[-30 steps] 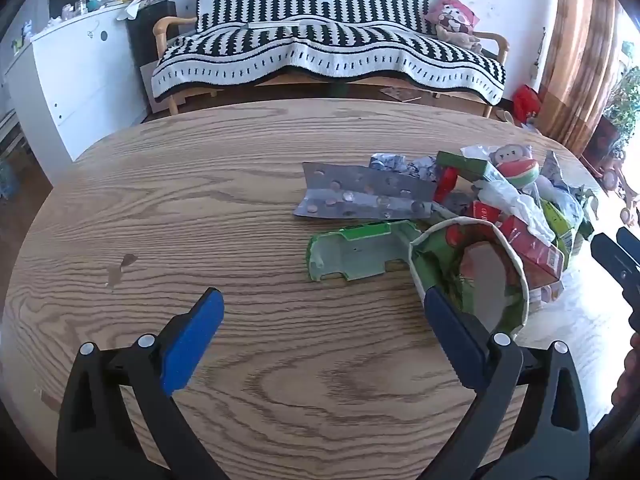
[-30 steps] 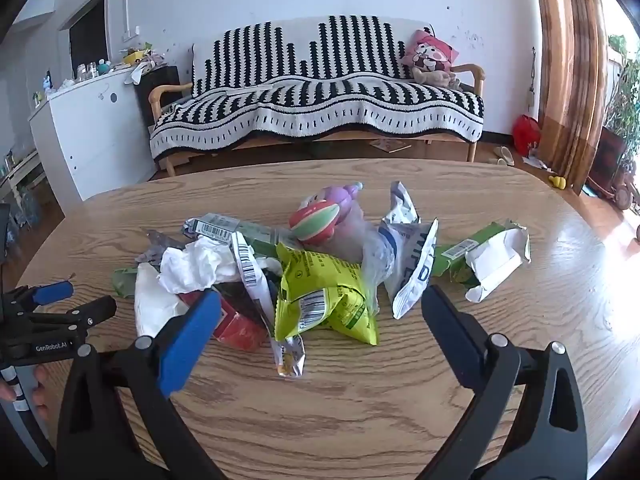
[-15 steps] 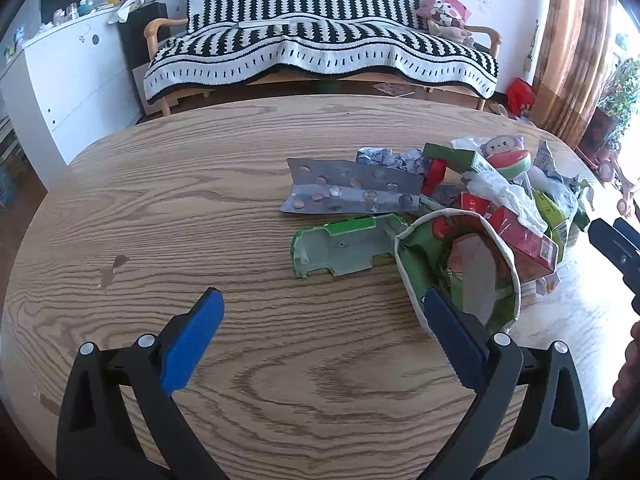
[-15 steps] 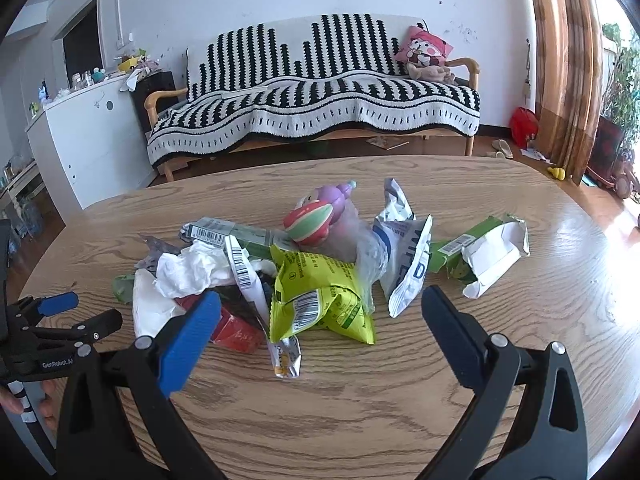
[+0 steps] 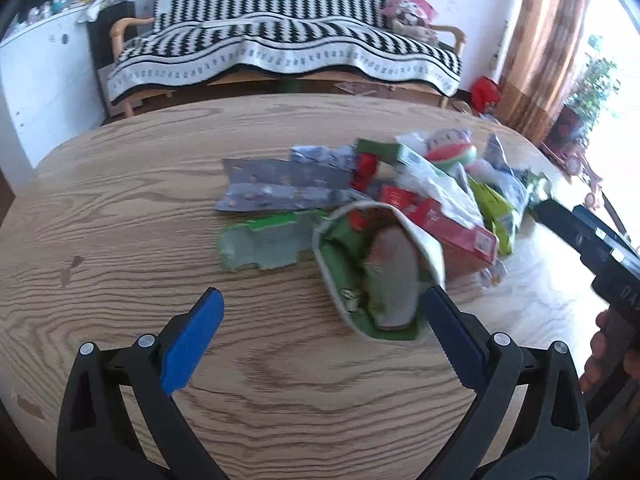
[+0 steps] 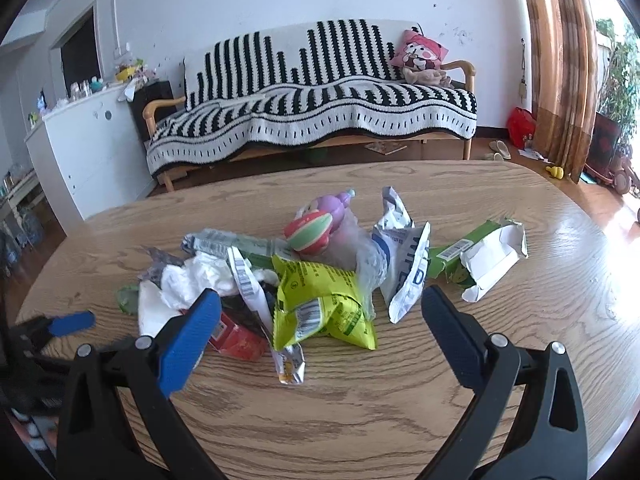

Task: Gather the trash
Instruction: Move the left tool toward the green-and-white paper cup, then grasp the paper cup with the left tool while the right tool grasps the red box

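Note:
A heap of trash lies on the oval wooden table (image 5: pixel 120 208). In the left wrist view I see a silver blister sheet (image 5: pixel 280 184), a torn green carton (image 5: pixel 264 244), a crushed green paper cup (image 5: pixel 376 272) and a red box (image 5: pixel 444 224). My left gripper (image 5: pixel 320 300) is open, its right finger beside the cup's rim. In the right wrist view my right gripper (image 6: pixel 320 298) is open just in front of a yellow-green snack bag (image 6: pixel 320 300). A white tissue (image 6: pixel 192 280), a watermelon-striped ball (image 6: pixel 310 232), a white-blue wrapper (image 6: pixel 404 256) and a torn green box (image 6: pixel 480 256) surround the bag.
A striped sofa (image 6: pixel 312 116) stands beyond the table, a white cabinet (image 6: pixel 80 140) to the left and a curtain (image 6: pixel 560 60) to the right. The right gripper body (image 5: pixel 580 232) and a person's hand (image 5: pixel 608 344) show at the right edge of the left wrist view.
My left gripper has moved right, so the crushed cup now sits between its fingers, near the right one. The right gripper has tilted up a little; the pile has not moved.

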A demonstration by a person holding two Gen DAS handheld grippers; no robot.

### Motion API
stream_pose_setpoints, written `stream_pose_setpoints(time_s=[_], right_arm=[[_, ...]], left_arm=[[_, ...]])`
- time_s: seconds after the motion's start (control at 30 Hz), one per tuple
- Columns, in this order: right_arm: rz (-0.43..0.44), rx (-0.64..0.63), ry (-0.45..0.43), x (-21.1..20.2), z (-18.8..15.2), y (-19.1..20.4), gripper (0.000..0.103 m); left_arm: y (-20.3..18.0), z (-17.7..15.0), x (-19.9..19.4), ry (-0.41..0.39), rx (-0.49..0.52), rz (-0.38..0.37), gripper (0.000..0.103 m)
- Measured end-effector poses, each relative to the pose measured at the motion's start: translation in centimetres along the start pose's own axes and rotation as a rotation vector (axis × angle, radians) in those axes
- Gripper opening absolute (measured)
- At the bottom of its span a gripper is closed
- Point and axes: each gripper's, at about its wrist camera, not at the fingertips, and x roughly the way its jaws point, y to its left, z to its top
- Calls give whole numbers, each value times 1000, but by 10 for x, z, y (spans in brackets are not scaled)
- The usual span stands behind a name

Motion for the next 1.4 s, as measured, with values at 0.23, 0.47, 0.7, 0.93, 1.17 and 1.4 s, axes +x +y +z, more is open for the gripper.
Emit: stream_pose_setpoints(time_s=[0.23, 0.47, 0.7, 0.93, 1.17, 1.4], right_arm=[[40, 17, -10, -4, 0, 0, 97], [34, 42, 4, -5, -1, -8, 97], [30, 54, 24, -1, -2, -11, 97], [35, 53, 20, 0, -2, -7, 97], [46, 74, 5, -4, 0, -7, 97], [172, 96, 61, -3, -1, -8, 97]], left_arm=[[-7, -3, 10, 43, 1, -10, 98], [-15, -5, 14, 60, 12, -13, 98], [-14, -5, 16, 67, 12, -5, 98], [-16, -5, 16, 64, 8, -21, 98], [-17, -4, 11, 49, 12, -42, 98], [-9, -1, 1, -7, -38, -130, 98]])
